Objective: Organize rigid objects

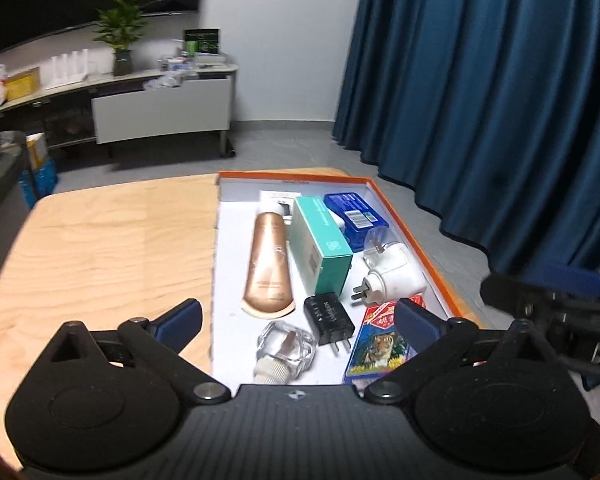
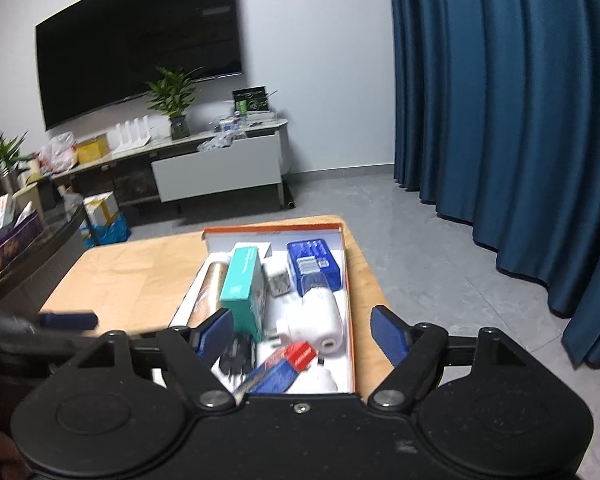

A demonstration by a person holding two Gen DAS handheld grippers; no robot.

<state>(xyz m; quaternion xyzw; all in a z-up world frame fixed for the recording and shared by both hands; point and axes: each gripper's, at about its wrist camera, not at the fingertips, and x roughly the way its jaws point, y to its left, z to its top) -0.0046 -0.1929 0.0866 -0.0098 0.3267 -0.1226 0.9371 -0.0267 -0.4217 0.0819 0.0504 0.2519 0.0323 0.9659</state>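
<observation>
Both the left gripper (image 1: 298, 316) and right gripper (image 2: 302, 330) hover with fingers spread, grasping nothing. The orange-rimmed box (image 1: 416, 236) on the worktop (image 1: 112, 248) holds the items.

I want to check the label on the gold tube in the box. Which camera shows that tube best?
The left wrist view: the gold tube lies in full length on the box floor beside the teal carton, unobstructed. In the right wrist view only a blurred strip of it shows, mostly hidden behind that carton and a jaw pad.
</observation>
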